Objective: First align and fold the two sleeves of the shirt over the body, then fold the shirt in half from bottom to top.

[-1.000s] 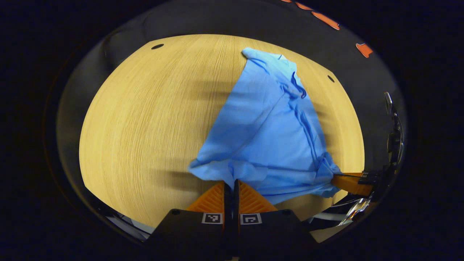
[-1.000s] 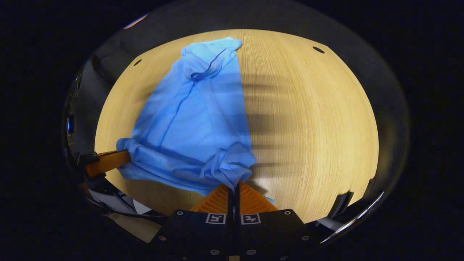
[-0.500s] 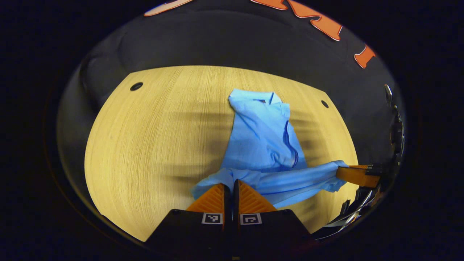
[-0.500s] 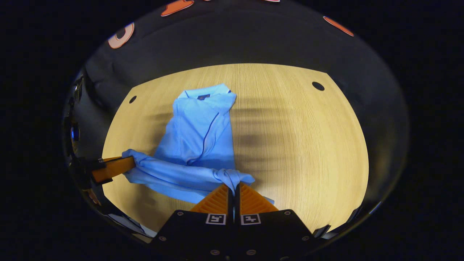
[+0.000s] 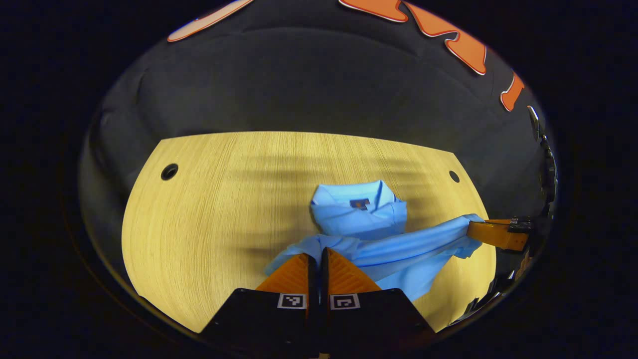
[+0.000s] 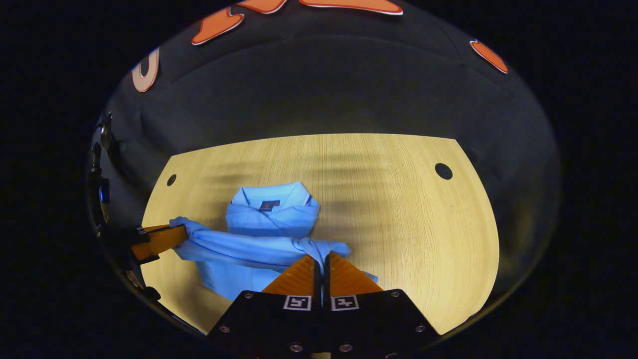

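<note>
A: Where is the light blue polo shirt [image 5: 364, 219] at this moment?

B: On the pale wood-grain bench [image 5: 209, 209]. Its collar end lies flat on the boards, collar facing up with a small dark tag inside the neck. The hem end is lifted and stretched in a band between the two tools, hanging just in front of the collar.

A: What is the left tool [image 5: 318, 255] doing?

B: Its two fingers are pressed together with a corner of the hem pinched between them. The cloth bunches right at the tips in the left gripper view.

A: And the right tool [image 6: 321, 258]?

B: The same. Fingers drawn tight on the other hem corner, with a twist of blue fabric gathered at the tips in the right gripper view.

A: Can either tool be seen from the other camera?

B: Yes. In the left gripper view the right tool [image 5: 491, 233] sits at the far right edge, with the cloth running to its tip. In the right gripper view the left tool [image 6: 159, 239] sits at the far left, again with the fabric meeting its end.

A: Anything else on the bench?

B: Small dark round holes [image 6: 443, 171] near its far corners. Behind it hangs the black cloth wall [image 6: 319, 89] of the booth.
</note>
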Action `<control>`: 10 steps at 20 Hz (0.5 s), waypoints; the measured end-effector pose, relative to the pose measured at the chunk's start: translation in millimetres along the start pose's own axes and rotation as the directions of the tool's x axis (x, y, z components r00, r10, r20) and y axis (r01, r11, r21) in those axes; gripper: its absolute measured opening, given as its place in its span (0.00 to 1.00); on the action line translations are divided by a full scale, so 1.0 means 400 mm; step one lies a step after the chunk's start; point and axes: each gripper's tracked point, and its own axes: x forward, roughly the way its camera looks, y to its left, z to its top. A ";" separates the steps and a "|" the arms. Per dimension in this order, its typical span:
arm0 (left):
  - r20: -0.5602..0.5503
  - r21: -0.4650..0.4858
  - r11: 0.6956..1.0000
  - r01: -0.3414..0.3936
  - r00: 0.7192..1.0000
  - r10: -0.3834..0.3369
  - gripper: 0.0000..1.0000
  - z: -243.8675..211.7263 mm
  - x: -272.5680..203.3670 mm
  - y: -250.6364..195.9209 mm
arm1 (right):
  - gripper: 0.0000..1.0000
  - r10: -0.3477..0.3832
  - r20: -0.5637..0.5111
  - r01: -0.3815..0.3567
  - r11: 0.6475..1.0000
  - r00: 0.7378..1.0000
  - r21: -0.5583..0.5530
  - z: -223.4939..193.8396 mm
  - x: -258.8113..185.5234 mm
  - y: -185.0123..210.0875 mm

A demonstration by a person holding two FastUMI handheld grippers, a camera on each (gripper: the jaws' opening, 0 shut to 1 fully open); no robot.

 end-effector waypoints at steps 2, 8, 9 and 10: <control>0.004 0.016 1.000 -0.017 1.000 0.016 0.04 0.028 0.044 0.015 | 0.00 -0.007 0.031 0.008 1.000 0.999 -0.029 0.035 0.051 0.010; -0.023 0.038 0.996 -0.076 0.997 0.077 0.09 0.031 0.121 0.065 | 0.01 0.032 -0.008 -0.032 0.999 0.999 -0.026 0.042 0.080 0.023; -0.029 0.030 0.997 -0.076 0.997 0.076 0.15 0.027 0.136 0.064 | 0.02 0.023 -0.017 -0.024 0.999 1.000 -0.021 0.043 0.077 0.018; -0.029 0.022 0.997 -0.068 0.997 0.069 0.19 0.028 0.132 0.062 | 0.04 0.009 -0.016 -0.010 1.000 1.000 -0.022 0.040 0.083 0.012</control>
